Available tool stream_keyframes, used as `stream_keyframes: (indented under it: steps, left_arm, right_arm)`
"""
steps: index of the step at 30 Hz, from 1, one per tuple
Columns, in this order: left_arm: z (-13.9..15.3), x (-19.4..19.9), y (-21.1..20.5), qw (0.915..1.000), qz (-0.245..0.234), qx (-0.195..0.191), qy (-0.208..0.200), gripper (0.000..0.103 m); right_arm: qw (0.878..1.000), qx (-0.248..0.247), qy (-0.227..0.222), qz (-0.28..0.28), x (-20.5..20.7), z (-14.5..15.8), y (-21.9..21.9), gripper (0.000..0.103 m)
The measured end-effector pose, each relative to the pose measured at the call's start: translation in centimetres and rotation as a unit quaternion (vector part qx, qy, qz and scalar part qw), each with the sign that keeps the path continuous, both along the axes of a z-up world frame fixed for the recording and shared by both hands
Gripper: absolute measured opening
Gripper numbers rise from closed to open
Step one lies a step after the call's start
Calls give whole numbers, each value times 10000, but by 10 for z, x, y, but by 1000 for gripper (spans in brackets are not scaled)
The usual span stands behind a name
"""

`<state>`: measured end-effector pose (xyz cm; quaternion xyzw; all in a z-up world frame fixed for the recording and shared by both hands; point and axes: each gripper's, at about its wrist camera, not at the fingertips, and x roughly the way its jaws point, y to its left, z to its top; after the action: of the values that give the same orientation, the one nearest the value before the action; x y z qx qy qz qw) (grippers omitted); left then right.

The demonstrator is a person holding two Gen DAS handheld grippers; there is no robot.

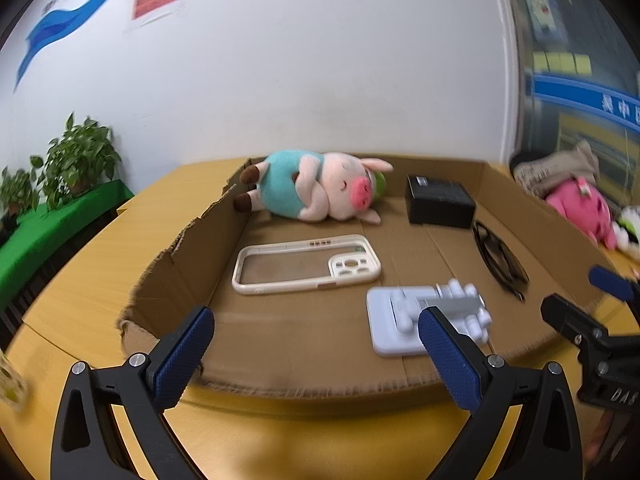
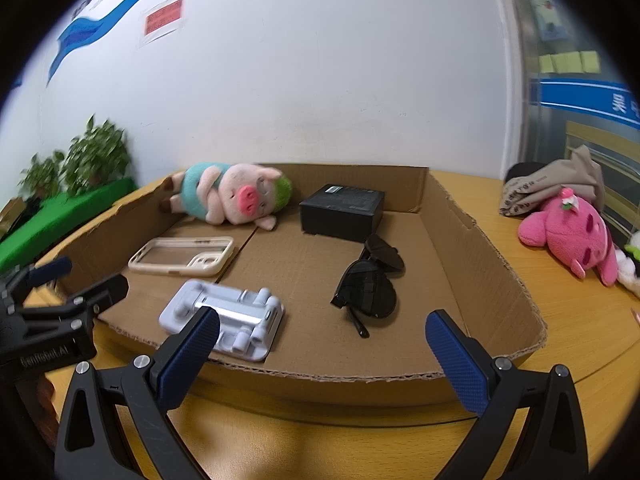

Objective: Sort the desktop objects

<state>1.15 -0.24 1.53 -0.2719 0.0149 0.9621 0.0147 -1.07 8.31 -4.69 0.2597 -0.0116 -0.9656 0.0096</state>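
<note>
A shallow cardboard tray (image 1: 192,248) (image 2: 496,264) on the wooden desk holds a plush pig (image 1: 320,188) (image 2: 232,198), a black box (image 1: 438,200) (image 2: 342,210), a cream phone case (image 1: 306,264) (image 2: 182,256), a white folding phone stand (image 1: 404,320) (image 2: 228,320) and black sunglasses (image 1: 500,260) (image 2: 370,280). My left gripper (image 1: 316,352) is open and empty above the tray's near edge. My right gripper (image 2: 324,356) is open and empty at the near edge, to the right; it also shows in the left wrist view (image 1: 592,296).
A pink plush toy (image 2: 572,236) (image 1: 584,210) and a beige bag (image 2: 556,184) lie on the desk right of the tray. Potted plants (image 1: 76,160) (image 2: 92,156) on a green ledge stand at the far left. A white wall is behind.
</note>
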Motion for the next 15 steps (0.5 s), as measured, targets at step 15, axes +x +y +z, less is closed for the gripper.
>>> stream_keyframes:
  steps: [15]
  left_arm:
    - [-63,57,-59,9660,-1513,-118,-2095,103]
  right_arm:
    - [9726,437,-2133,815,98,-53,82,102]
